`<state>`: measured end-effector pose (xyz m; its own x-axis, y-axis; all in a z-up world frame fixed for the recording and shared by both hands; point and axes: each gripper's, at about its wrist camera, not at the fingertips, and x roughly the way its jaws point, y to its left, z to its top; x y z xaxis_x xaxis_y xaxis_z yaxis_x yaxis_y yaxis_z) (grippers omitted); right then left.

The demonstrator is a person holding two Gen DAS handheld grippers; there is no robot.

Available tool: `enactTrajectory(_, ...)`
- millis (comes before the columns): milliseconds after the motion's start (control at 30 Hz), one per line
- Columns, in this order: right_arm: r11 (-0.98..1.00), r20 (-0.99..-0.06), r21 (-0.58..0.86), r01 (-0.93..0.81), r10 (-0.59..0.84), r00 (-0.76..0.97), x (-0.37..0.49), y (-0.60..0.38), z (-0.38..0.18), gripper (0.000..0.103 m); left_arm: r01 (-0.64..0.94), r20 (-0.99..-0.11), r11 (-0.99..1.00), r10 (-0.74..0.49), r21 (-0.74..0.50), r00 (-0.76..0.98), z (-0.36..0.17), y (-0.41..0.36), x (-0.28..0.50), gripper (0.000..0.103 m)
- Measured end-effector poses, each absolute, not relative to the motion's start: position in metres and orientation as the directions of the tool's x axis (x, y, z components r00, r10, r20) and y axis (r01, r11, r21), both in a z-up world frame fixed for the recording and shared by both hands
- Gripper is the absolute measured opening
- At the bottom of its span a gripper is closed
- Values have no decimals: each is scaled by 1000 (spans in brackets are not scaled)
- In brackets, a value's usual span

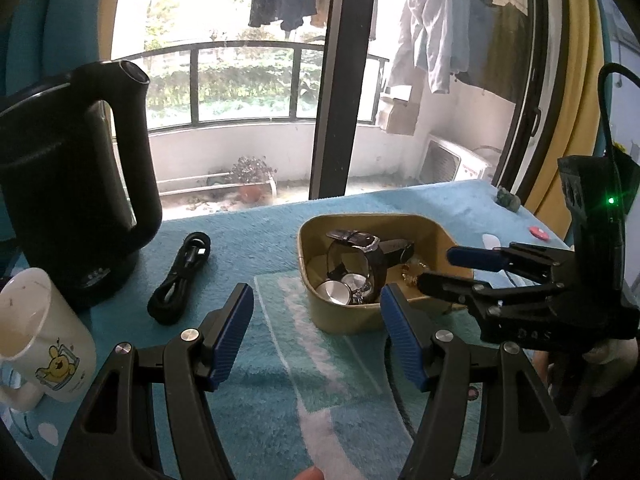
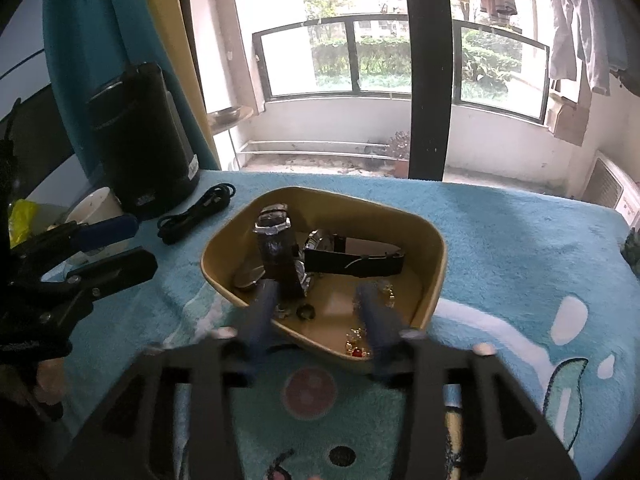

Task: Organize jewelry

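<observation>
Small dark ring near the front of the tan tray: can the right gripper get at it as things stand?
Probably yes. The right gripper hangs over the tan tray's near rim, jaws open and empty, and the ring lies just below and between them. The upright watch stands close behind, so it could get nudged.

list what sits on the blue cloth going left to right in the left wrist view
mug → kettle → coiled black cable → yellow tray holding watches → right tongs
</observation>
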<state>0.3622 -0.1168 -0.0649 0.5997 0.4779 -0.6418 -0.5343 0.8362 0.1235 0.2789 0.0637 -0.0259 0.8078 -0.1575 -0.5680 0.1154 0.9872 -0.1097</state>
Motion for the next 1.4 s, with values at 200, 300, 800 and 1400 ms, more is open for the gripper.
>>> enactTrajectory(200, 834, -635, 120, -539, 482, 604, 354, -117, -61, 65, 111, -556, 987, -155, -112, 817, -21, 63, 267, 69)
enactTrajectory(300, 838, -636, 116, -533, 475, 608, 349, -118, -60, 65, 110, -551, 988, -154, -111, 820, -18, 62, 258, 69)
enactTrajectory(800, 863, -617, 98, -496, 444, 649, 296, -140, -38, 66, 106, -494, 990, -140, -97, 858, 1, 52, 202, 69)
enactTrajectory(1400, 909, -491, 45, -414, 381, 783, 202, -189, 20, 66, 137, -352, 991, -129, -4, 927, 48, 4, 118, 69)
